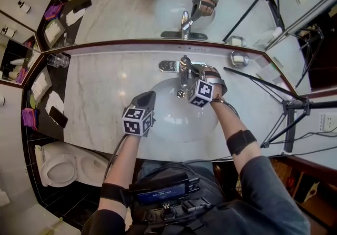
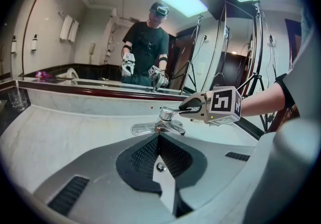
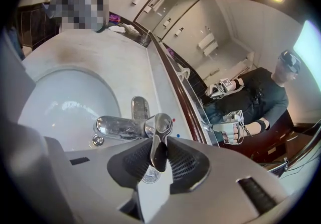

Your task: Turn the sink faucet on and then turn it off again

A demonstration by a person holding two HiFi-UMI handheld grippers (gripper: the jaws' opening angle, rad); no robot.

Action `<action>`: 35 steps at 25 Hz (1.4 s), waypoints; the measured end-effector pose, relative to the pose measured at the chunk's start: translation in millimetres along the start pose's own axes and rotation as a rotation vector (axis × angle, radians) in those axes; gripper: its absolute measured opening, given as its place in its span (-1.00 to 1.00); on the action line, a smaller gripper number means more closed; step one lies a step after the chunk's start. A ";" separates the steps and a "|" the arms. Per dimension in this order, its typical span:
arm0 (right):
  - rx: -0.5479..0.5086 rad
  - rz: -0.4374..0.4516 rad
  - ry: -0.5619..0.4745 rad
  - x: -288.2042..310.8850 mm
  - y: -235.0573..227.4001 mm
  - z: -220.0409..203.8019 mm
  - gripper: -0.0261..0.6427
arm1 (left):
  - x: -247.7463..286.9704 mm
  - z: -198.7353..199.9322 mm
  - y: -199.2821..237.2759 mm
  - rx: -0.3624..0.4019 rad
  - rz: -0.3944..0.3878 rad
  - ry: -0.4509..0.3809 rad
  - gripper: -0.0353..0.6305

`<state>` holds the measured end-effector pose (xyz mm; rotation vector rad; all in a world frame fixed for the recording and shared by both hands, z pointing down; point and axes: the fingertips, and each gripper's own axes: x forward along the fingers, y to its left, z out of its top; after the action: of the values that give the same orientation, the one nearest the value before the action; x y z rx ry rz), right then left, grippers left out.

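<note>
1. The faucet [image 1: 183, 68] stands at the far edge of the basin [image 1: 174, 123], at the middle of the marble countertop [image 1: 105, 86] and just in front of the mirror [image 1: 126, 12]. Its spout reaches out over the bowl.
2. The right gripper [image 1: 190, 72] comes in from the near right and is tilted down onto the faucet top. Its jaws are narrowed to a slim gap with the chrome lever [image 3: 159, 142] standing between them. The pads meet the lever on both sides, so I read this as a grip.
3. Reason, as I judge it: a side-on pinch gives purchase to lift or swing the lever, which is the opening half of the task.
4. No water shows at the spout, so the tap looks not yet turned on.
5. The left gripper [image 1: 149, 96] hangs over the near left of the basin with its jaws fully together and nothing in them. It is probably parked there to stay out of the way, since the job needs one tool.
6. Containers:
   - The basin is bare white, with no standing water that I can make out.
   - A glass tumbler [image 1: 57, 60] at the far left of the counter looks empty.
   - A small dish [image 1: 238, 59] at the far right holds something white, possibly soap.
   - A dark tray [image 1: 39, 86] at the left edge carries pale flat items too small to name.
</note>
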<state>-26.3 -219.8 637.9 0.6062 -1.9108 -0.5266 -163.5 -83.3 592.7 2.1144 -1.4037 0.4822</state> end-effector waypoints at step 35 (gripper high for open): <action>0.098 0.103 0.048 -6.0 -12.7 2.8 -0.53 | -10.0 15.2 -0.7 0.008 0.014 -0.040 -0.89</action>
<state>-24.5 -225.7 625.0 0.5747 -1.9192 -0.3517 -166.8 -85.2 574.9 2.1331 -1.4417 0.4536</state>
